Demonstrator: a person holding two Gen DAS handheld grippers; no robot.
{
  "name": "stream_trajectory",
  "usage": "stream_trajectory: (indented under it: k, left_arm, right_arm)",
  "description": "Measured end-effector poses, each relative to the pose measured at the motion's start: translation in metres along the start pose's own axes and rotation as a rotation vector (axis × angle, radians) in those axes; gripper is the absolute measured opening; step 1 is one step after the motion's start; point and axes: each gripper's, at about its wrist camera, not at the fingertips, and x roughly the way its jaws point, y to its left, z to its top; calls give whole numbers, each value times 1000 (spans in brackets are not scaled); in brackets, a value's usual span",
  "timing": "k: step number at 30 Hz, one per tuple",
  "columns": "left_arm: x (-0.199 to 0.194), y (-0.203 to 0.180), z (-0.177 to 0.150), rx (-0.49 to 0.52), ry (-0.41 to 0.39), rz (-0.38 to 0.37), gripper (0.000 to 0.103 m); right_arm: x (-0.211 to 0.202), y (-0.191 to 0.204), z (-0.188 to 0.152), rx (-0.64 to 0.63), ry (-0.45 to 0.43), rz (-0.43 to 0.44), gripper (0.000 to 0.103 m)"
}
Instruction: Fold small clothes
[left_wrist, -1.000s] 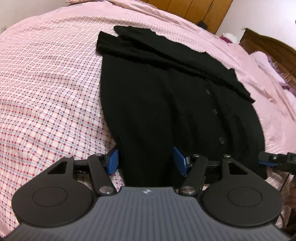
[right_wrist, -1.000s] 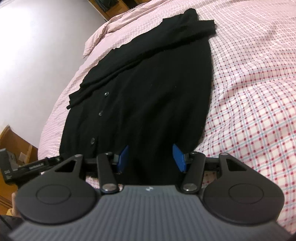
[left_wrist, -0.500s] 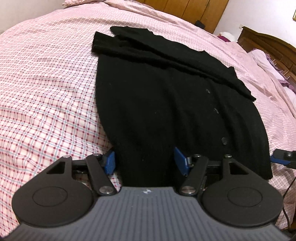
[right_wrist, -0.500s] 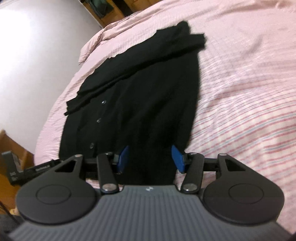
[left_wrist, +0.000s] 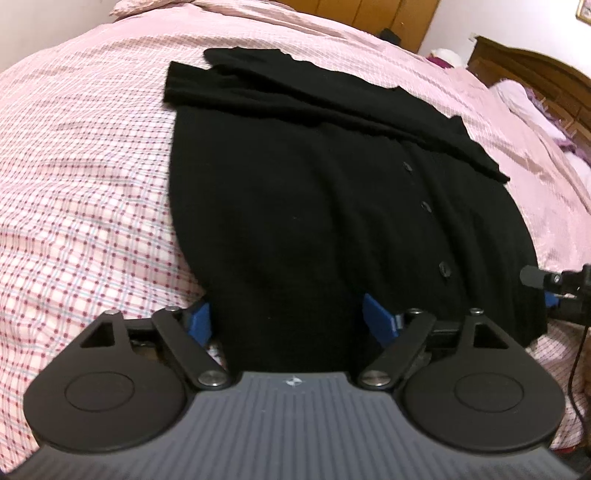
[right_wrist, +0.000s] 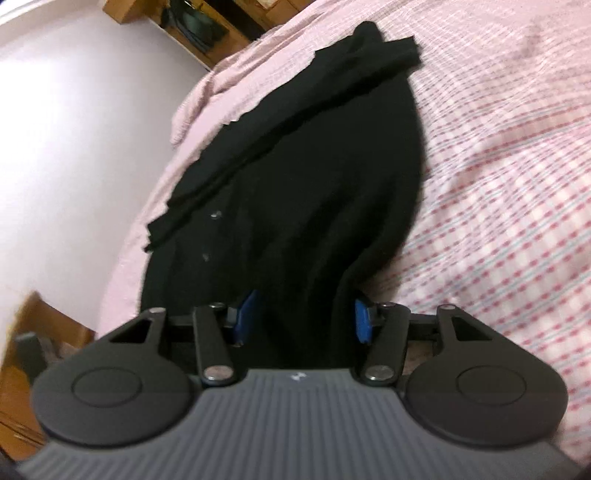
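A black buttoned cardigan (left_wrist: 314, 206) lies flat on the pink checked bedspread (left_wrist: 81, 192), its sleeves folded across the far end. My left gripper (left_wrist: 290, 319) sits at the near hem by the garment's left corner. Its jaws are opening, and the hem lies between the blue pads (left_wrist: 199, 319) without being pinched. In the right wrist view the same cardigan (right_wrist: 295, 177) runs away from my right gripper (right_wrist: 303, 317). That gripper stands half open over the near hem, with rumpled cloth between its blue pads (right_wrist: 362, 321). My right gripper (left_wrist: 554, 291) also shows at the left view's right edge.
A wooden wardrobe (left_wrist: 388, 14) stands beyond the bed and a dark wooden headboard (left_wrist: 535, 74) at the right. Pink pillows (left_wrist: 524, 99) lie by the headboard. The right view shows a white wall (right_wrist: 74, 129) and wooden furniture (right_wrist: 44, 317) off the bed's left edge.
The left jaws have spread wider around the hem. The right gripper has shifted and rolled a little, and the cloth in front of it now looks rumpled into folds.
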Motion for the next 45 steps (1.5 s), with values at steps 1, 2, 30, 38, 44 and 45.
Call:
stream_trajectory:
  k: [1, 2, 30, 38, 44, 45]
  left_arm:
    - [0, -1, 0, 3, -4, 4, 85]
    - [0, -2, -1, 0, -10, 4, 85]
    - [-46, 23, 93, -250, -329, -191, 8]
    - [-34, 15, 157, -258, -421, -155, 8]
    - [-15, 8, 208, -257, -467, -82, 8]
    - [-10, 7, 217, -259, -464, -69, 8]
  right_arm:
    - [-1, 1, -1, -5, 0, 3, 54]
    - [-2, 2, -2, -19, -2, 4, 54]
    - [-38, 22, 60, 11, -320, 202, 12]
    - [-25, 36, 108, 7, -416, 221, 12]
    - [3, 48, 149, -22, -497, 185, 12]
    - [9, 49, 156, -15, -506, 170, 12]
